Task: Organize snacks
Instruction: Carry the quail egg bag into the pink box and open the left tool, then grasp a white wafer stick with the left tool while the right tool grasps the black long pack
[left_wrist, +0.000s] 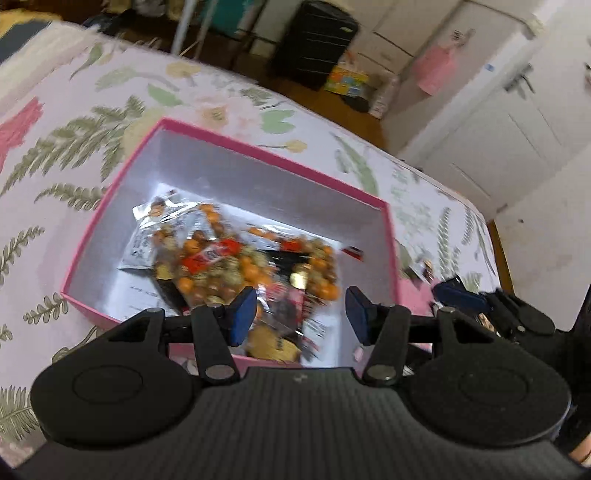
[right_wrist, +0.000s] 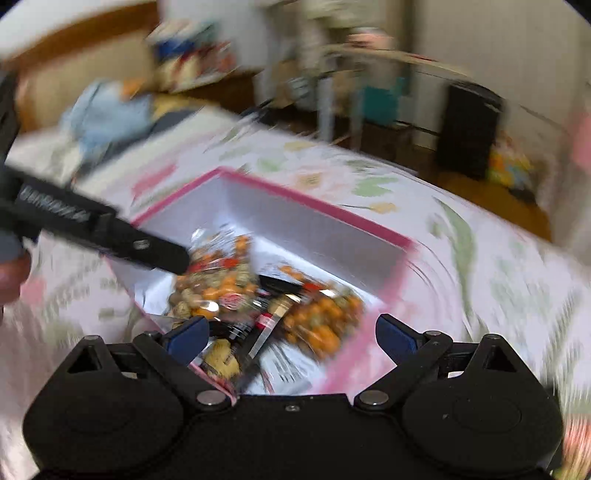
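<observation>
1. Snack packets (left_wrist: 236, 266), clear and silver foil pouches printed or filled with orange and tan round pieces together with darker red-and-black wrappers, are seen gathered inside the open pink cardboard box with white inner walls (left_wrist: 258, 155); the same heap (right_wrist: 266, 306) is shown in the right wrist view, blurred by motion.
2. The box is set on a bed covered by a pale sheet printed with green ferns and pink flowers (left_wrist: 74, 140).
3. The left gripper (left_wrist: 301, 314) is held over the near edge of the box with its blue-padded fingers spread apart, and nothing is gripped between them.
4. The right gripper (right_wrist: 291, 338) is likewise poised above the near rim of the box (right_wrist: 314, 201), its fingers spread wide and nothing gripped.
5. A small wrapped item (left_wrist: 424, 267) is glimpsed on the sheet just beyond the right wall of the box; what it is cannot be told through the blur.
6. The task is judged to be well advanced, since several packets are already collected in the box.
7. Remaining work is judged to be the blurred item outside the box and perhaps a tidier arrangement, as the packets lie overlapped at mixed angles.
8. Whether further snacks lie out of view cannot be told.
</observation>
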